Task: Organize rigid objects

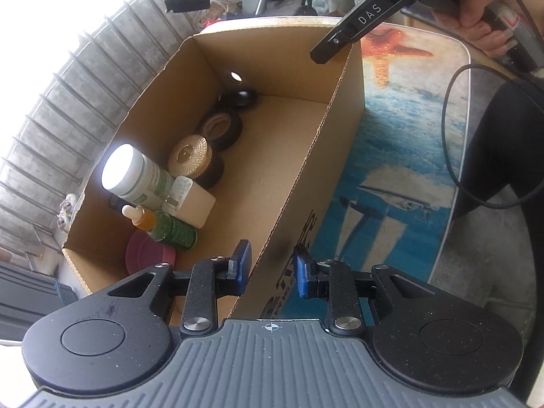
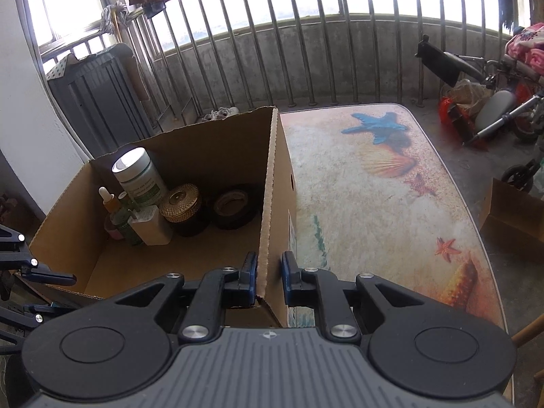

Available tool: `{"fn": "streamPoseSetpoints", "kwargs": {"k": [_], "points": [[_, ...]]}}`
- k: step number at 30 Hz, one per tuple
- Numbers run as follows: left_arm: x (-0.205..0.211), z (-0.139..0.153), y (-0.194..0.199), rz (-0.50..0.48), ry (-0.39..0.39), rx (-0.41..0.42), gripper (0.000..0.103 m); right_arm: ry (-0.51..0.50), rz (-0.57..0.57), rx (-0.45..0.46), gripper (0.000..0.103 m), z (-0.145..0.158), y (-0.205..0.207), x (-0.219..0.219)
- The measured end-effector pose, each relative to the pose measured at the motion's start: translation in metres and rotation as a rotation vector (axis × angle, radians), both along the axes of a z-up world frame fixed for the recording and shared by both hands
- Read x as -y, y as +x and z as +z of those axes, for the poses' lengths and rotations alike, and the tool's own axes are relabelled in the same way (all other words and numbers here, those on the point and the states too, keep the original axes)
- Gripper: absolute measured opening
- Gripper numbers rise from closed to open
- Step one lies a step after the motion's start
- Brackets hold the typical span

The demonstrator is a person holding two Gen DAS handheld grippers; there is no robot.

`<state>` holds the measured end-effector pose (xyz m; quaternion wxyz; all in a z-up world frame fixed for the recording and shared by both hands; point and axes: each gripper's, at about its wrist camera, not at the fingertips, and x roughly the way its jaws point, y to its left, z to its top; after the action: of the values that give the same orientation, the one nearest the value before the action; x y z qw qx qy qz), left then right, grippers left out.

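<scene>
Nearest the left wrist camera, the left gripper [image 1: 270,268] straddles the top edge of one side wall of the cardboard box [image 1: 343,108], its blue pads narrowed onto the wall, one inside and one outside. In the right wrist view, the right gripper [image 2: 268,272] clamps the box [image 2: 275,183] the same way, its jaws drawn narrow over the wall's top edge near a corner. Inside, along the opposite wall, stand a pink lid [image 1: 149,255], a dark green bottle [image 1: 175,231], an amber dropper bottle [image 1: 141,216], a cream rectangular bottle [image 1: 192,204] and a white-capped jar [image 1: 131,173]. Beyond these come a gold-lidded jar [image 1: 188,154], black tape rolls [image 1: 221,129] and a small black cylinder [image 1: 234,78]. The box rests on a beach-print mat [image 2: 391,187] with starfish and shells. Behind it runs a metal railing [image 2: 306,51], with a wheelchair [image 2: 503,108] far right.
</scene>
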<state>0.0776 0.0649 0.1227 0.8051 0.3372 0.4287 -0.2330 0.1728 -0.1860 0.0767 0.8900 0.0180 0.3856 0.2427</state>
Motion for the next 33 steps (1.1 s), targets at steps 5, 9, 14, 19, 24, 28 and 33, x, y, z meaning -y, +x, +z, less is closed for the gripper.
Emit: {"fn": "streamPoseSetpoints", "kwargs": {"k": [5,9,14,19,24,28,33], "points": [[0.0,-0.003,-0.029,-0.003,0.004,0.018,0.026,-0.004,-0.001,0.001,0.017,0.001,-0.032,0.001],[-0.004,-0.001,-0.05,0.011,-0.019,0.021,0.028,-0.008,0.004,0.001,0.017,0.001,-0.059,0.002],[-0.009,0.015,-0.08,0.112,-0.102,0.131,0.039,-0.013,-0.017,0.039,0.016,0.011,-0.088,0.002],[-0.022,0.042,-0.128,0.193,-0.279,0.365,0.071,0.034,-0.031,0.213,0.018,0.054,-0.143,0.011],[-0.027,0.049,-0.144,0.277,-0.449,0.465,0.075,0.096,-0.06,0.384,0.018,0.086,-0.196,0.014],[-0.027,0.048,-0.142,0.317,-0.492,0.491,0.087,0.115,-0.121,0.417,0.018,0.084,-0.213,0.013],[-0.027,0.037,-0.134,0.364,-0.47,0.486,0.09,0.132,-0.146,0.368,0.018,0.076,-0.205,0.011]]}}
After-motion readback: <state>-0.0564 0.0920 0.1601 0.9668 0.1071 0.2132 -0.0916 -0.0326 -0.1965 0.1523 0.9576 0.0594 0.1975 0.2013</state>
